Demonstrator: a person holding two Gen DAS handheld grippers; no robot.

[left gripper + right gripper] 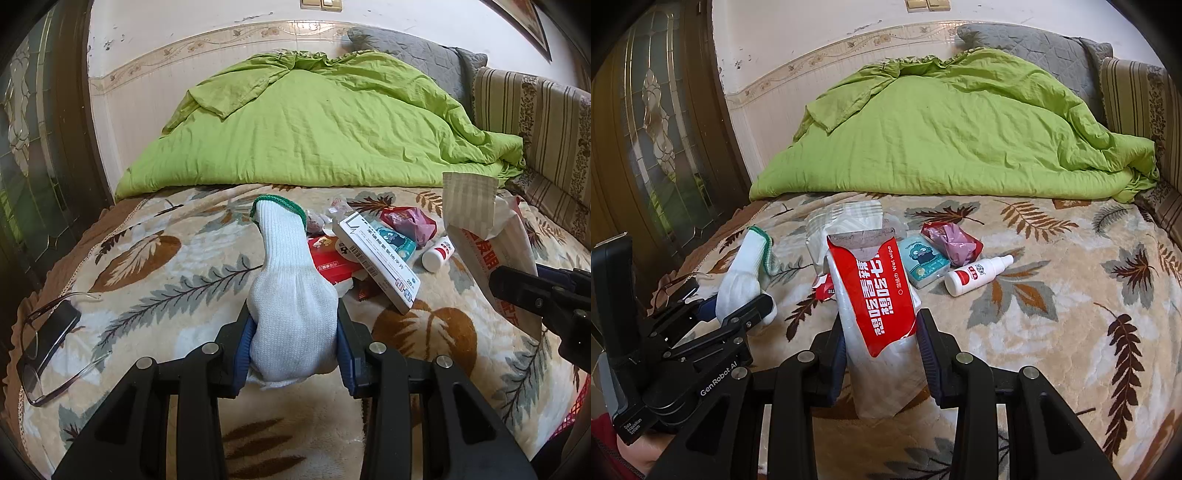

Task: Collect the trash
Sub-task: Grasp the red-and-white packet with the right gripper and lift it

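Note:
My left gripper (293, 332) is shut on a white knit glove (286, 280) with a green cuff, held up above the bed. My right gripper (881, 347) is shut on a red and white wet wipe packet (875, 306), which stands upright between its blue pads. The right wrist view shows the left gripper (735, 306) and glove (746, 269) at the left. On the bed beyond lie a white medicine box (376, 254), a red box (328, 262), a teal tissue pack (925, 264), a crumpled red wrapper (951, 240) and a white spray bottle (975, 275).
A leaf-patterned blanket (1052, 314) covers the bed, with a green quilt (942, 140) heaped at the far side. Eyeglasses (44, 339) lie near the bed's left edge. A glazed wooden door (657, 129) stands at the left, and a striped cushion (535, 110) at the right.

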